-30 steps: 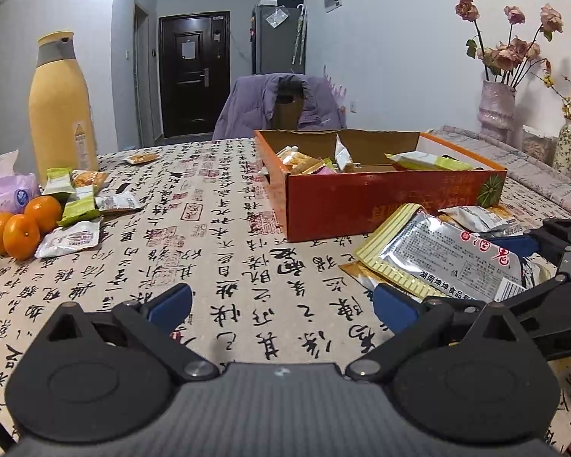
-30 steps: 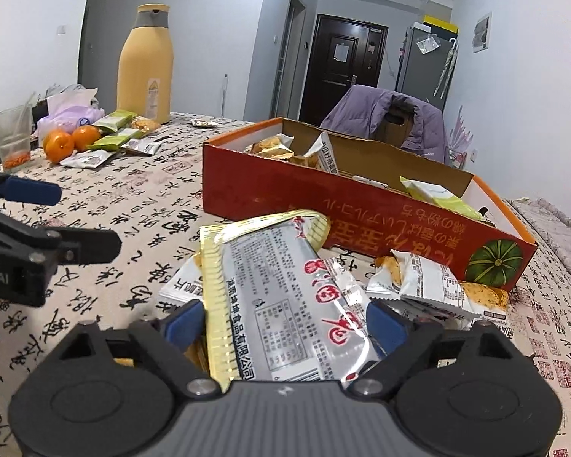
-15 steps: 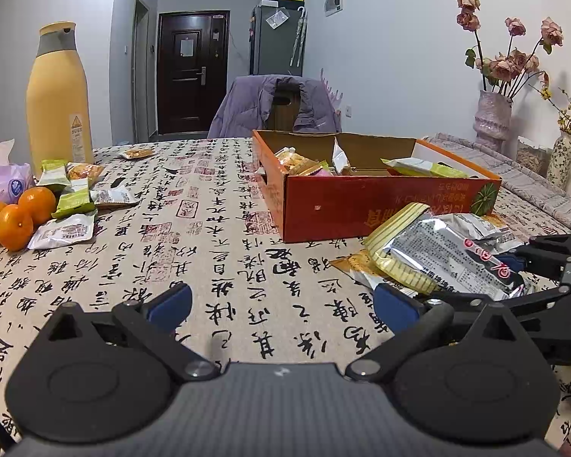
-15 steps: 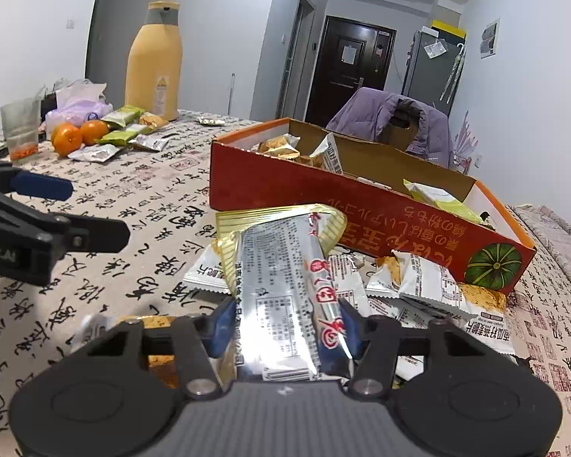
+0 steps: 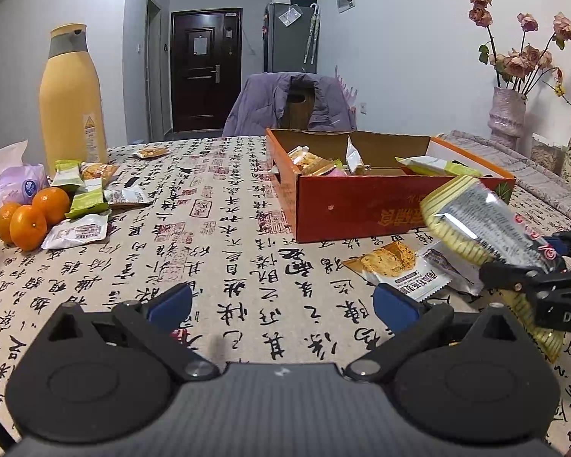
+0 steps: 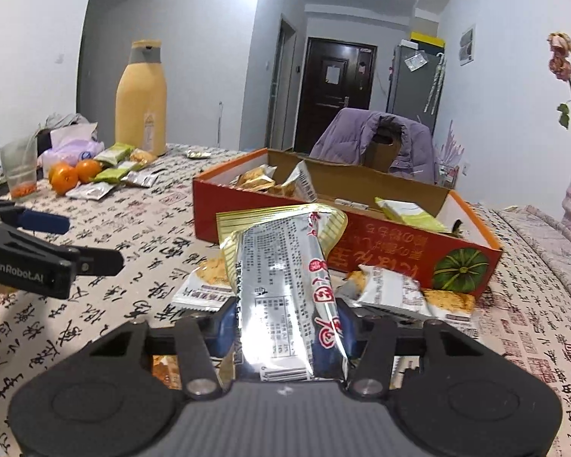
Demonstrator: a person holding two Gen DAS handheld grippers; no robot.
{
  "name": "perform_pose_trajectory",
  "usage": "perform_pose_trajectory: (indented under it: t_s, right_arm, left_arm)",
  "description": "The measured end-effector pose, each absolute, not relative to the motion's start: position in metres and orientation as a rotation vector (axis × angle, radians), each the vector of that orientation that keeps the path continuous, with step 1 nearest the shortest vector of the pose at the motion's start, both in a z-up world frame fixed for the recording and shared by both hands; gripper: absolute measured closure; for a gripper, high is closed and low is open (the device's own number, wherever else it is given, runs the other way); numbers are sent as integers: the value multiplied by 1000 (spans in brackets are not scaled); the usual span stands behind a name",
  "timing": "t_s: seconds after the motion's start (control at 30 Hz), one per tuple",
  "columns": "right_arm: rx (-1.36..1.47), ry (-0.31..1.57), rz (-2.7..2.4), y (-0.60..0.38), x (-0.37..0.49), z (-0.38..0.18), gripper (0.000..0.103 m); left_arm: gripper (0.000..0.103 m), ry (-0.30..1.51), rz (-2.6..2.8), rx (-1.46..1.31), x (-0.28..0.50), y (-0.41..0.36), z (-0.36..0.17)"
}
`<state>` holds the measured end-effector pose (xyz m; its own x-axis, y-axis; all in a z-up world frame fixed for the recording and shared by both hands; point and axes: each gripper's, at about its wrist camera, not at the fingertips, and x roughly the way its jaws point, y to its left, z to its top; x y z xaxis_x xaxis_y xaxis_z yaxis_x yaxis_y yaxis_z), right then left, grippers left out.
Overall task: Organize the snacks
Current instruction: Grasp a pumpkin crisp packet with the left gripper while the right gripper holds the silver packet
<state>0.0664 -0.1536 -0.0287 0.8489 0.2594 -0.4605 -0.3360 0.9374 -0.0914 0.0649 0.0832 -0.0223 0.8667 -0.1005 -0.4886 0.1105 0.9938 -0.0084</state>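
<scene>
So the big silver pack (image 6: pixel 285 285) is pinched by the right gripper (image 6: pixel 287 329), blue pads pressed into both of its sides, and it's lifted clear of the tablecloth (image 5: pixel 228 228) with its gold-striped end tilted up toward the red box (image 6: pixel 380 236). The jaws have just been closing, with the pack caught between them. In the left wrist view the same pack (image 5: pixel 483 228) is seen hanging in front of the box's near right corner.

The left gripper (image 5: pixel 281 302) is held low over the cloth, jaws spread wide, nothing between the pads.

A few small snack packs (image 6: pixel 392 289) are left lying on the cloth just in front of the box, under and beside the lifted pack. More packs are already dropped inside the box, mostly at its far left end, plus a green one (image 6: pixel 407 209) toward the right.

Off to the left, another bunch of packs (image 5: pixel 87 205) is scattered next to three oranges (image 5: pixel 30 217) and a tall yellow bottle (image 5: pixel 72 99). A chair draped with a purple jacket (image 5: pixel 289 103) is parked behind the table.
</scene>
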Motion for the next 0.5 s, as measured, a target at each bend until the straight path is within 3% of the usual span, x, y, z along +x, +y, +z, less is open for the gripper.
perform_pose_trajectory:
  t_s: [0.5]
  right_arm:
    - [-82, 448, 246, -205, 53, -30, 52]
  left_arm:
    - [0, 561, -178, 90, 51, 36, -23]
